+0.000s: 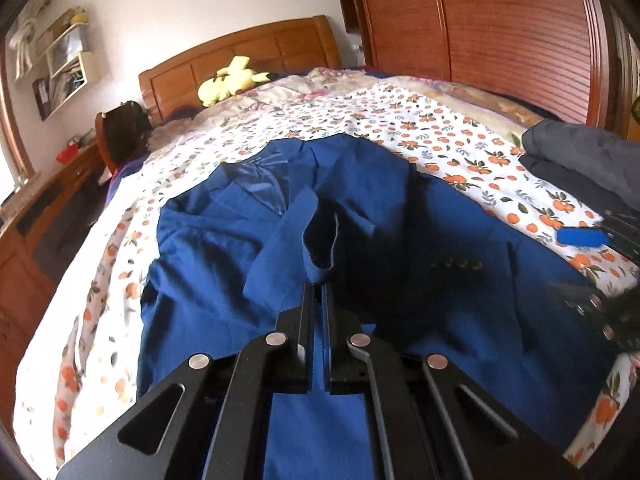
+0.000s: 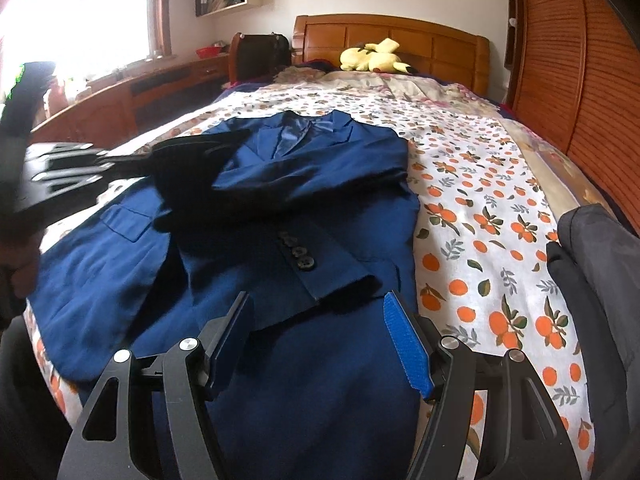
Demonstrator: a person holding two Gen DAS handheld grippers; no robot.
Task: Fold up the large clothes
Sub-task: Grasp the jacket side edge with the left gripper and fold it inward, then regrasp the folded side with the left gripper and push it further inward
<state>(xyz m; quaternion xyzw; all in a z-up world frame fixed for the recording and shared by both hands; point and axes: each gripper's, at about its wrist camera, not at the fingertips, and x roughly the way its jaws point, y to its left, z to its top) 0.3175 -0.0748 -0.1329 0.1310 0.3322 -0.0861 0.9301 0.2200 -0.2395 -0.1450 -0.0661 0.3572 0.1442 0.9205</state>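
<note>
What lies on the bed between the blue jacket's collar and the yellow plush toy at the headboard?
In the right wrist view, only bedding: the orange-print sheet runs from the blue jacket toward the yellow plush toy, then a pale floral quilt.

A wooden bed (image 2: 460, 46) under an orange-print sheet (image 2: 480, 216) carries a blue jacket (image 2: 280, 208), dark clothing (image 2: 592, 264) and a yellow plush toy (image 2: 372, 58).

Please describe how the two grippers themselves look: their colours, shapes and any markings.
Both are matte black metal with cut-out slots and round silver pivot pins. The left gripper has straight, flat black fingers. The right gripper has fingers lined with bright blue textured pads; the same blue pad shows from the left wrist view. No cables or sleeves are visible.
</note>
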